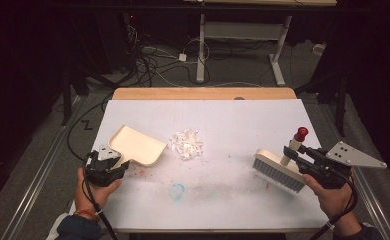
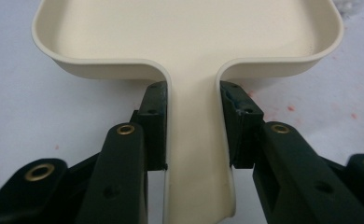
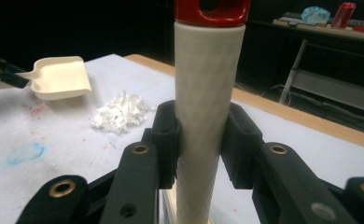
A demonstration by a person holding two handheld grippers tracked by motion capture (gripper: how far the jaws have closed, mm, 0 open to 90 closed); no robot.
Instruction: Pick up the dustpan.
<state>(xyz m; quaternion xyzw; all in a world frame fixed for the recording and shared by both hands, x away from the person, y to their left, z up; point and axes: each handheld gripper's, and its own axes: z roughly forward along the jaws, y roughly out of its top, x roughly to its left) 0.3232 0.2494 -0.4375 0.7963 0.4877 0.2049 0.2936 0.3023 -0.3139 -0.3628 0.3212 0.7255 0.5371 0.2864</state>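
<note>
— Dustpan (image 1: 137, 144) position?
— Near the table's (image 1: 263, 107) left edge, its handle clamped in the left gripper (image 1: 114, 161); both pads press its sides.
— Brush (image 1: 279, 170)?
— Near the right edge, bristles on the surface, its pale handle upright and pinched by the right gripper (image 1: 289, 153).
— Paper scraps (image 1: 187, 144)?
— Mid-table, between dustpan and brush, just beside the pan's open mouth.

I count one dustpan (image 1: 135, 144), one brush (image 1: 279, 170), one pile of white scraps (image 1: 187, 144) and my two grippers.
</note>
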